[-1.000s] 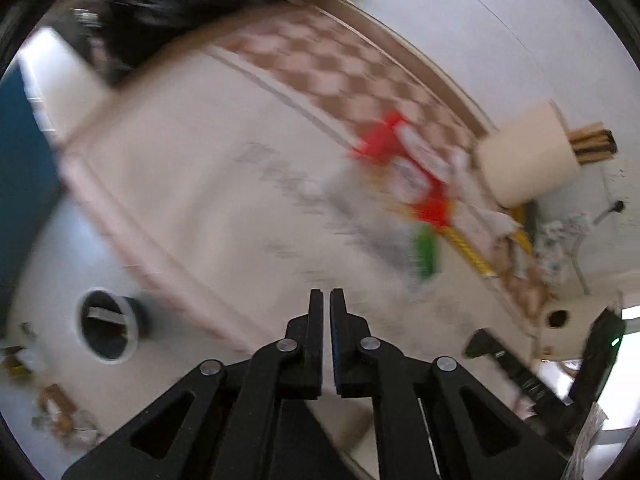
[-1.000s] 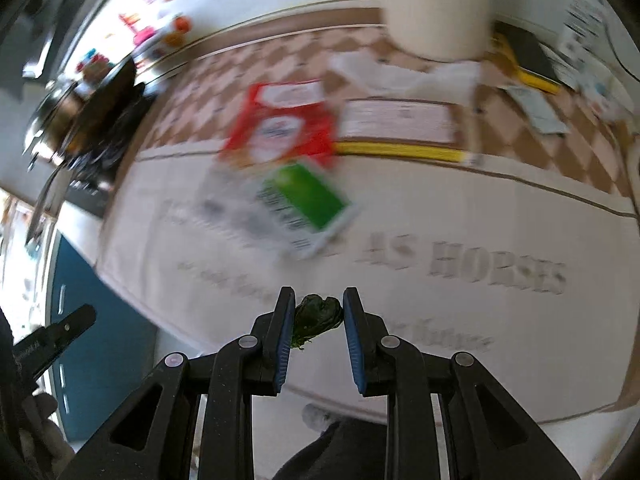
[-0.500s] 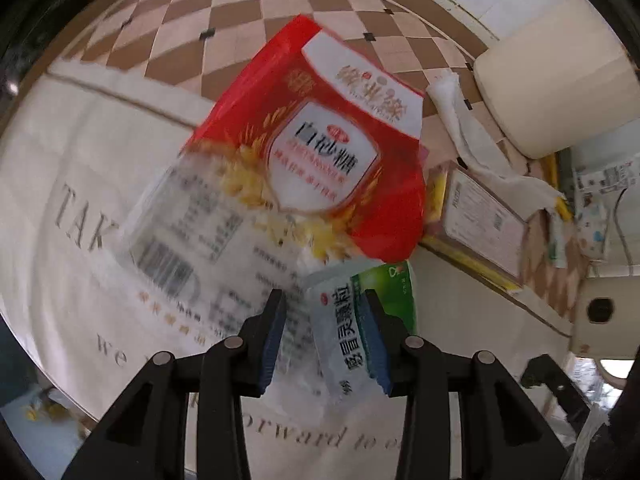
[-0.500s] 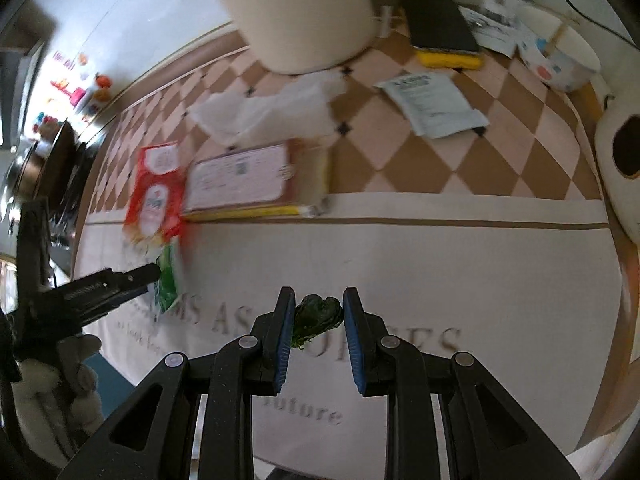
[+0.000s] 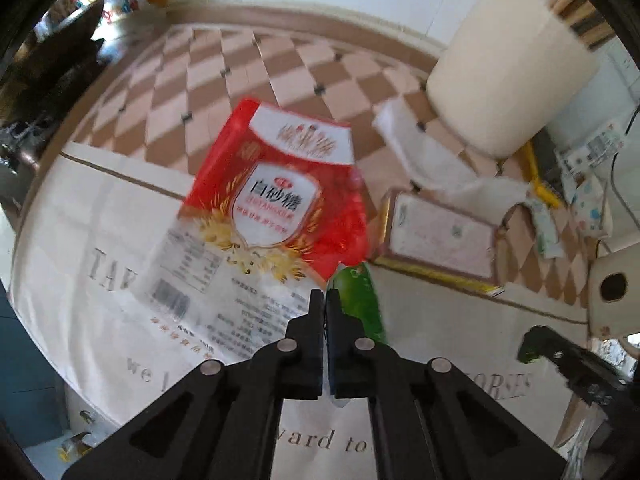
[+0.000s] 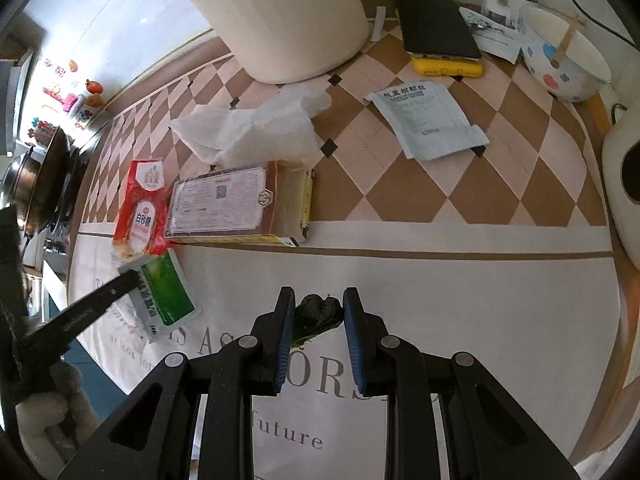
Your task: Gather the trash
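Observation:
My left gripper [image 5: 325, 300] is shut on the edge of a green and white packet [image 5: 360, 300], seen also in the right wrist view [image 6: 164, 296] with the left fingers [image 6: 120, 286] on it. A red sugar bag [image 5: 280, 204] lies just beyond, half under the packet. My right gripper [image 6: 318, 312] is shut on a dark green crumpled scrap [image 6: 318, 314], held above the white cloth. A brown box [image 6: 240, 208] and a crumpled white tissue [image 6: 256, 128] lie further in.
A large cream cylinder [image 6: 288, 12] stands at the back. A paper sachet [image 6: 428, 120], a black and yellow phone [image 6: 440, 40] and a dotted bowl [image 6: 560, 56] lie at the right. A wok [image 6: 40, 184] sits at the far left.
My left gripper swung from the floor bin side to the packets, was open around the green packet, and is now shut on it. The right gripper still holds the scrap.

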The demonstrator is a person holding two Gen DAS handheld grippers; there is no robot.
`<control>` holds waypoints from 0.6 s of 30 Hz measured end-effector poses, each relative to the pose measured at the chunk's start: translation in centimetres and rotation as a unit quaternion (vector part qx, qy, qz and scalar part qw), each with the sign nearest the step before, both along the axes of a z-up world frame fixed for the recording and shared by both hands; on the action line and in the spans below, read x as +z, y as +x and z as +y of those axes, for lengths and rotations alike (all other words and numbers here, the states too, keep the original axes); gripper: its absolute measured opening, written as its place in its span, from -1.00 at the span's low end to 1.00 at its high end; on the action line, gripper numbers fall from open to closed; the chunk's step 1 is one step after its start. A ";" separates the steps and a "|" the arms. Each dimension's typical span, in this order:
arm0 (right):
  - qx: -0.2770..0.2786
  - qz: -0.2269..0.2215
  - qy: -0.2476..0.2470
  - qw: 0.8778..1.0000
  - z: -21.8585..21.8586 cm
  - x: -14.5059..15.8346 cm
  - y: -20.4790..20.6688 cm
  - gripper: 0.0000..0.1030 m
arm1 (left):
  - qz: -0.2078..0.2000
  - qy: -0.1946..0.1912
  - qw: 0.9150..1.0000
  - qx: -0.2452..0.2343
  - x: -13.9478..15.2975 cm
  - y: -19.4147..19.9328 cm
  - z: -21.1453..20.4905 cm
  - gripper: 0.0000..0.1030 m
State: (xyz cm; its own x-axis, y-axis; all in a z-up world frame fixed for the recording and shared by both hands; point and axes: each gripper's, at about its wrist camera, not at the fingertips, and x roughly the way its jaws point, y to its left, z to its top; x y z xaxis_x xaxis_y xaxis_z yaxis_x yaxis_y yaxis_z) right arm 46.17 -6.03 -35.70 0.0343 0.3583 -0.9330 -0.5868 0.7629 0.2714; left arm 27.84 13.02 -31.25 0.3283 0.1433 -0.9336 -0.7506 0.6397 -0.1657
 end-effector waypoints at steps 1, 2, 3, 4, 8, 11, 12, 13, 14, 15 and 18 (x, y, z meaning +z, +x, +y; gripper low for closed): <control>0.003 -0.001 0.001 1.000 0.2 0.1 -0.1 -0.50 | -0.008 0.004 1.000 0.004 0.7 -0.8 0.0 -1.00; 0.004 -0.002 0.001 1.000 0.3 0.2 -0.2 -0.50 | -0.016 0.012 1.000 0.008 1.7 -1.6 0.1 -1.00; 0.005 -0.002 0.003 1.000 0.4 0.3 -0.4 -0.50 | -0.018 0.022 1.000 0.013 2.3 -1.9 0.3 -1.00; 0.007 -0.003 0.004 1.000 0.5 0.5 -0.6 -0.50 | -0.025 0.035 0.999 0.018 3.3 -2.5 0.5 -1.00; 0.023 -0.008 0.010 1.000 1.5 1.2 -1.9 -0.50 | -0.045 0.053 0.997 0.043 5.9 -5.0 1.8 -1.00; 0.038 -0.011 0.018 0.999 2.7 2.0 -3.3 -0.50 | -0.057 0.069 0.994 0.067 8.0 -7.9 2.6 -1.00; 0.045 -0.013 0.022 0.999 3.3 2.4 -4.1 -0.50 | -0.059 0.076 0.992 0.077 8.7 -9.3 2.9 -1.00; 0.053 -0.014 0.025 0.998 3.8 2.7 -4.8 -0.50 | -0.058 0.083 0.991 0.084 8.9 -10.0 3.1 -1.00; 0.060 -0.016 0.028 0.998 4.4 3.0 -5.5 -0.50 | -0.055 0.095 0.990 0.093 9.4 -11.5 3.3 -1.00; 0.071 -0.017 0.032 0.997 5.1 3.4 -6.5 -0.50 | -0.052 0.109 0.987 0.104 10.0 -13.2 3.5 -1.00; 0.102 -0.022 0.039 0.994 7.1 4.0 -9.6 -0.50 | -0.037 0.135 0.980 0.139 10.5 -18.1 4.2 -1.00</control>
State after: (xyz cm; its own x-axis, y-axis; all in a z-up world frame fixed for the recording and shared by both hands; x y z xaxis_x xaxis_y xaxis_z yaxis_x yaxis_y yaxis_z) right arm 36.53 1.09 -31.67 -0.0069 0.4333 -0.9012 -0.7401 0.6038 0.2960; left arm 9.74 17.19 -20.71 0.3077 0.4749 -0.8245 -0.8944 0.4399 -0.0804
